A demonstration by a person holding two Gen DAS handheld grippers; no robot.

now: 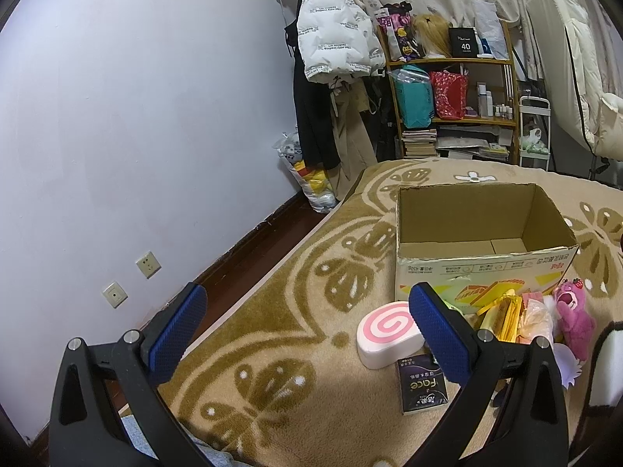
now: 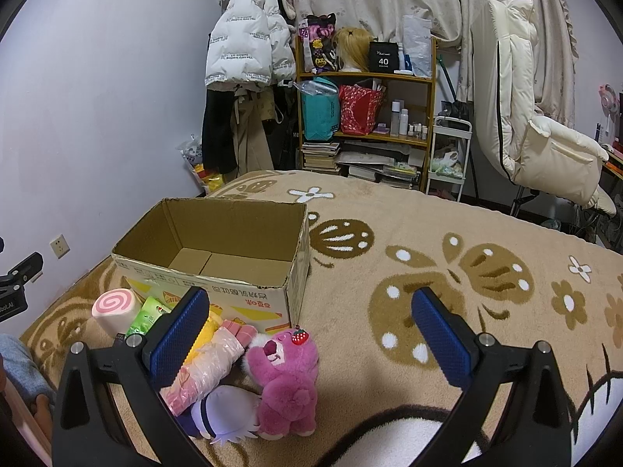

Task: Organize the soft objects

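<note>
Both the left gripper (image 1: 307,334) and right gripper (image 2: 311,334) hang wide open, holding nothing. On the patterned blanket (image 2: 428,233), the fluffy pink bear (image 2: 286,385) sits upright beside a pink plastic-wrapped pack (image 2: 212,366) and a pink-swirl roll cushion (image 1: 387,334), just before the open cardboard box (image 2: 218,249), whose visible floor is bare.

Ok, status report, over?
Left gripper and right gripper open, empty. Cardboard box empty. Pink bear with the pile, nothing blocking.
</note>
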